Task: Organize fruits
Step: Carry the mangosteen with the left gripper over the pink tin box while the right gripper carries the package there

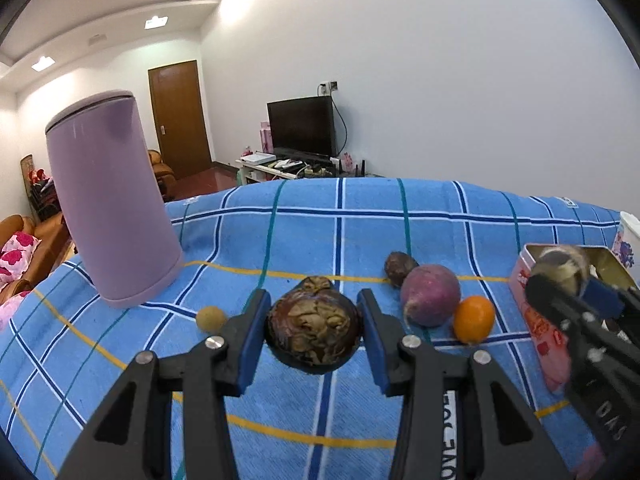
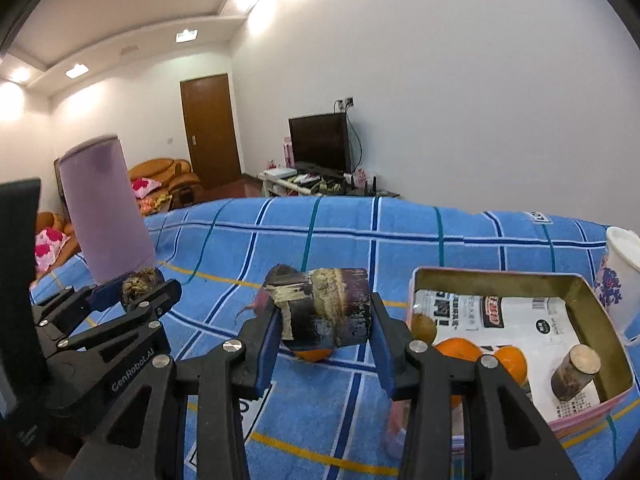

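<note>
My left gripper (image 1: 314, 328) is shut on a dark brown round fruit (image 1: 314, 326), held just above the blue checked cloth (image 1: 320, 232). On the cloth lie a small tan fruit (image 1: 211, 318), a small dark fruit (image 1: 400, 268), a purple round root (image 1: 430, 296) and an orange (image 1: 473, 319). My right gripper (image 2: 324, 320) is shut on a dark sugarcane piece (image 2: 326, 312), left of the pink tin (image 2: 496, 274). In the tin lie two oranges (image 2: 458, 350), a small brown fruit (image 2: 424, 326) and another cane piece (image 2: 576, 370). The left gripper (image 2: 140, 288) shows at the left of the right wrist view.
A tall purple canister (image 1: 112, 200) stands on the cloth at the back left. A white flowered cup (image 2: 622, 276) sits behind the tin at the right. Beyond the cloth's far edge are a TV, a door and sofas.
</note>
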